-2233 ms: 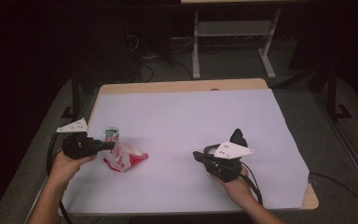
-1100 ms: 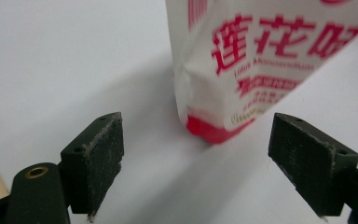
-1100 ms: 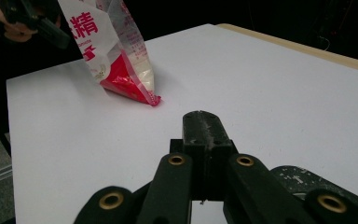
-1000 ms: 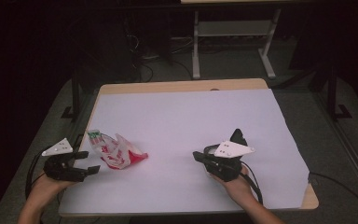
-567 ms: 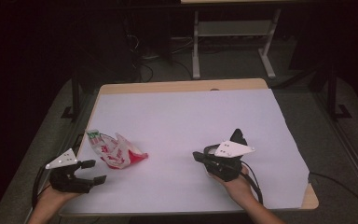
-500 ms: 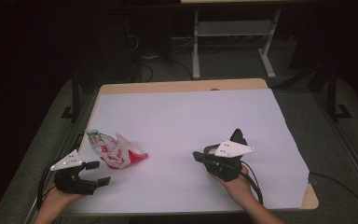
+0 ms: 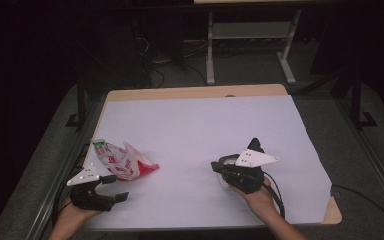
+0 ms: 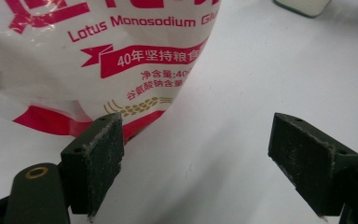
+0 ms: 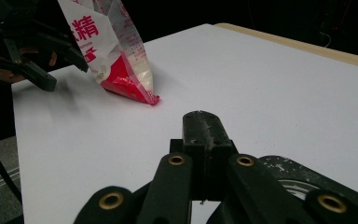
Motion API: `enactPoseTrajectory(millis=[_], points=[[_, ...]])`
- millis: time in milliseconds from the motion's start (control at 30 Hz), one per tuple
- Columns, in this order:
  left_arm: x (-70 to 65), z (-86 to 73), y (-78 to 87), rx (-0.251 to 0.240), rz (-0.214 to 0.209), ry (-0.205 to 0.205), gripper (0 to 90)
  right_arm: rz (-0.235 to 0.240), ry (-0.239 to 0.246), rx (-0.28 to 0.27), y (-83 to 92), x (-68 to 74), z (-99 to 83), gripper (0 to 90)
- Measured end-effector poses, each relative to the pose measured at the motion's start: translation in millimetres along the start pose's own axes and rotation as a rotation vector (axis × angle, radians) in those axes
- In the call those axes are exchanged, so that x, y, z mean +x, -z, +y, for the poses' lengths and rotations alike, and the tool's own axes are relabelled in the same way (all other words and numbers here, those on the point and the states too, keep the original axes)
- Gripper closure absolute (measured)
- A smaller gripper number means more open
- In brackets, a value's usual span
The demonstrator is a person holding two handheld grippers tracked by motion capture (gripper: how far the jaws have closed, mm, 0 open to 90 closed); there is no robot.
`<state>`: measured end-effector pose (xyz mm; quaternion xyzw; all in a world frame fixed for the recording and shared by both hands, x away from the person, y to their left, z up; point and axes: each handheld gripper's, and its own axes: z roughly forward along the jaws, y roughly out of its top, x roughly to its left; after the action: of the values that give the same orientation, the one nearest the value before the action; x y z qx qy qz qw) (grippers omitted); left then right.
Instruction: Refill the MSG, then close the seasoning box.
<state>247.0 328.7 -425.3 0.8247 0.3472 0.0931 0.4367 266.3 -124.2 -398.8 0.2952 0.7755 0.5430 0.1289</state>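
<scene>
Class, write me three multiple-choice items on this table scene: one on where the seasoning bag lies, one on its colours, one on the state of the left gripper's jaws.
1. Where is the bag?
A. near the table's left edge
B. at the far right corner
C. on the floor

2. What colours is the bag?
A. blue and yellow
B. white and red
C. all black

3. How do the left gripper jaws stand?
A. clamped on the bag
B. shut on nothing
C. open, nothing between them

Key: 1 A, the high view shows it by the left edge; 2 B, red print on white film; 3 C, the left gripper view shows bare table between the jaws.
</scene>
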Motion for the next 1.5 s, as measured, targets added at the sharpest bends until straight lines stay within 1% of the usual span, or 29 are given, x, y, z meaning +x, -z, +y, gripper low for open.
enactPoseTrajectory(millis=[67, 133, 200, 300, 367, 433, 500, 533, 600, 633, 667, 700, 800, 867, 1067, 1167, 1200, 1267, 1300, 1367, 1467, 1500], points=[[-1.2, -1.1, 0.9, -0.012, -0.003, 0.002, 17.9, 0.003, -0.001, 0.003, 2.2, -0.3, 0.2, 89.8], [-2.5, -1.5, 1.7, -0.009, 0.0, 0.002, 17.9, 0.008, 0.005, 0.005, 6.1, 0.1, 0.6, 89.9], [-3.1, -2.0, 2.7, -0.012, 0.002, 0.0, 17.9, 0.009, 0.001, 0.002, 11.0, -0.4, 0.2, 89.8], [-3.3, -2.7, 3.2, -0.018, 0.004, 0.002, 17.9, 0.003, 0.006, -0.001, 20.2, -2.2, -1.7, 89.8], [-3.2, -3.7, 4.3, -0.017, 0.006, -0.003, 17.9, 0.01, 0.008, -0.004, 28.5, -4.4, -3.7, 89.8], [-3.8, -4.4, 4.3, -0.019, 0.006, 0.004, 17.9, 0.006, 0.007, -0.007, 31.1, -5.1, -4.5, 89.8], [-3.3, -5.0, 4.2, -0.025, 0.006, 0.0, 17.9, 0.01, -0.001, -0.004, 41.9, -9.1, -8.4, 89.8], [-3.9, -5.9, 4.7, -0.029, 0.007, 0.013, 17.9, 0.012, 0.0, -0.005, 45.0, -10.6, -9.6, 89.8], [-4.0, -6.7, 5.0, -0.032, 0.007, 0.019, 17.9, 0.013, 0.0, -0.004, 47.4, -11.5, -10.6, 89.8], [-4.1, -7.4, 5.3, -0.035, 0.006, 0.024, 17.9, 0.018, -0.001, -0.004, 54.0, -13.4, -13.3, 89.8], [-3.2, -8.3, 6.3, -0.03, 0.01, 0.02, 17.9, 0.017, 0.003, -0.01, 56.8, -14.2, -14.4, 89.8], [-2.8, -8.7, 6.7, -0.029, 0.013, 0.018, 17.9, 0.021, -0.001, -0.01, 59.8, -14.8, -15.3, 89.8], [-1.7, -10.8, 6.9, -0.031, 0.023, 0.029, 17.9, 0.019, -0.009, -0.011, 68.2, -17.2, -18.7, 89.9], [-1.1, -11.3, 7.4, -0.027, 0.023, 0.026, 17.9, 0.012, -0.015, -0.017, 74.3, -20.5, -22.2, 89.9], [-1.6, -11.6, 7.9, -0.027, 0.026, 0.027, 18.0, 0.007, -0.046, -0.003, 88.2, -27.8, -34.5, 89.8], [-1.8, -11.6, 7.9, -0.027, 0.025, 0.024, 18.0, 0.0, -0.048, 0.0, 92.4, -30.4, -38.2, 89.9], [-1.8, -12.0, 8.0, -0.027, 0.027, 0.025, 18.0, -0.013, -0.054, 0.007, 97.5, -34.5, -41.6, 89.8], [-2.0, -12.6, 7.8, -0.032, 0.026, 0.029, 18.0, -0.02, -0.061, 0.002, 99.0, -35.7, -42.8, 89.8], [-1.8, -13.2, 8.3, -0.032, 0.027, 0.028, 18.0, -0.042, -0.068, 0.006, 103.2, -41.6, -44.7, 89.8], [-0.9, -14.0, 8.9, -0.032, 0.028, 0.027, 18.0, -0.063, -0.067, 0.008, 104.9, -46.9, -44.7, 89.8], [-0.3, -14.7, 9.2, -0.03, 0.029, 0.027, 18.0, -0.086, -0.079, 0.001, 107.7, -54.9, -45.1, 89.8], [-0.1, -15.2, 9.2, -0.029, 0.028, 0.028, 18.0, -0.086, -0.079, 0.001, 107.7, -54.9, -45.1, 89.8]])
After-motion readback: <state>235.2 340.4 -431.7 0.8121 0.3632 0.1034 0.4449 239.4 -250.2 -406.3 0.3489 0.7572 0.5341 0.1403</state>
